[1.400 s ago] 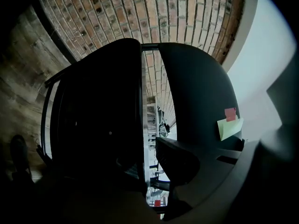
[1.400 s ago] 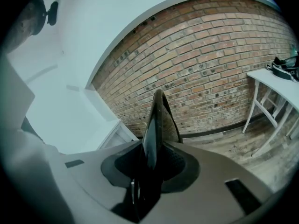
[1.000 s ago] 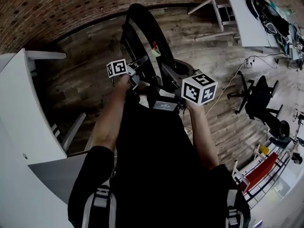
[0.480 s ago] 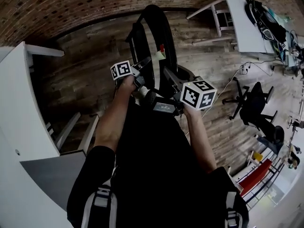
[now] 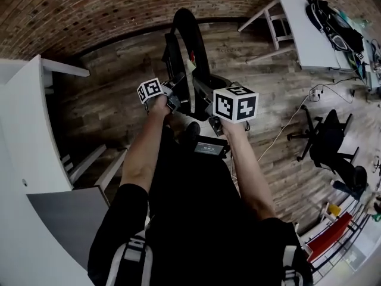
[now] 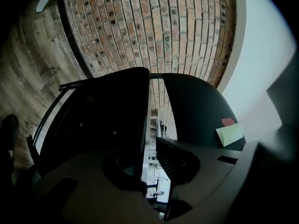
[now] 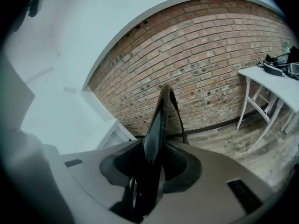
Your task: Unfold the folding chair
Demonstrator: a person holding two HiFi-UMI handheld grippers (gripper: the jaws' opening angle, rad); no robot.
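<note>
The folding chair stands on the floor just beyond my hands, panels barely parted. My left claw sits slack round one panel's edge. My right claw, jaws just easing wider, clasps the other. I'd firm both grips, then spread slowly.

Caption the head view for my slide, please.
A black folding chair on a wooden floor beside a brick wall, seen from above.

Head view: the near end of the folding chair is hidden behind the left marker cube and the right marker cube. The white table, upper right, is cut off by the frame edge. The items on it are too small to identify.
</note>
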